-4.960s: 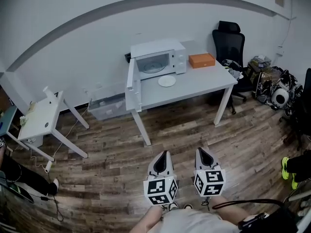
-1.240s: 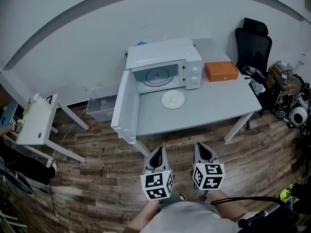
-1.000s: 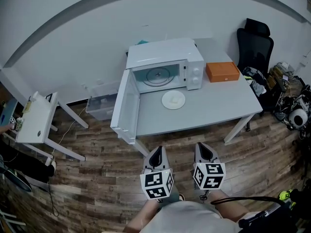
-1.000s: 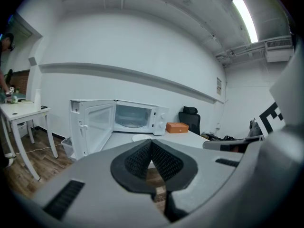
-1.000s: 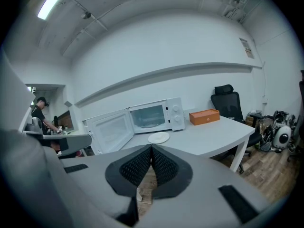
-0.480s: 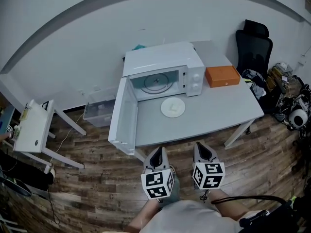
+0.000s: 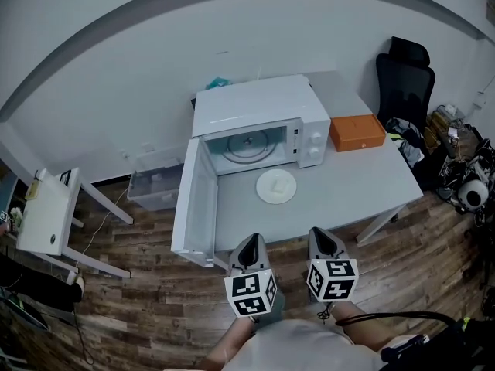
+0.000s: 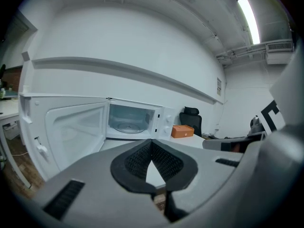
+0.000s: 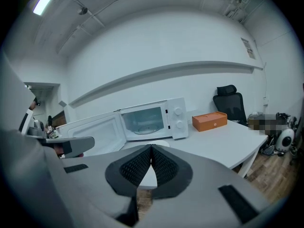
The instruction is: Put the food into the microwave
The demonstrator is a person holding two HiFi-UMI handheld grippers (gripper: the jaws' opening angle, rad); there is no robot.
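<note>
The person is holding both claws low, in front of the near edge of the grey table [image 7: 352, 178] and over the wooden floor. The left claw [image 7: 251, 242] is showing its jaws pressed together at the tips, gripping nothing. The right claw [image 7: 322, 236] is closed the same way, its jaws meeting with nothing between them.

On the table the white microwave [image 7: 259, 122] is standing with its door [image 7: 193, 207] swinging wide to the left. Only the glass turntable [image 7: 247, 142] is showing inside. A white plate [image 7: 276, 185] is lying on the table just in front of the microwave's opening, apart from both claws. A small pale thing seems to be sitting at its middle, too small to make out. An orange box [image 7: 357, 132] is resting just to the right of the microwave, lid closed. A clear bin [image 7: 155, 189] is sitting on the floor to the left of the table, its contents unclear.
</note>
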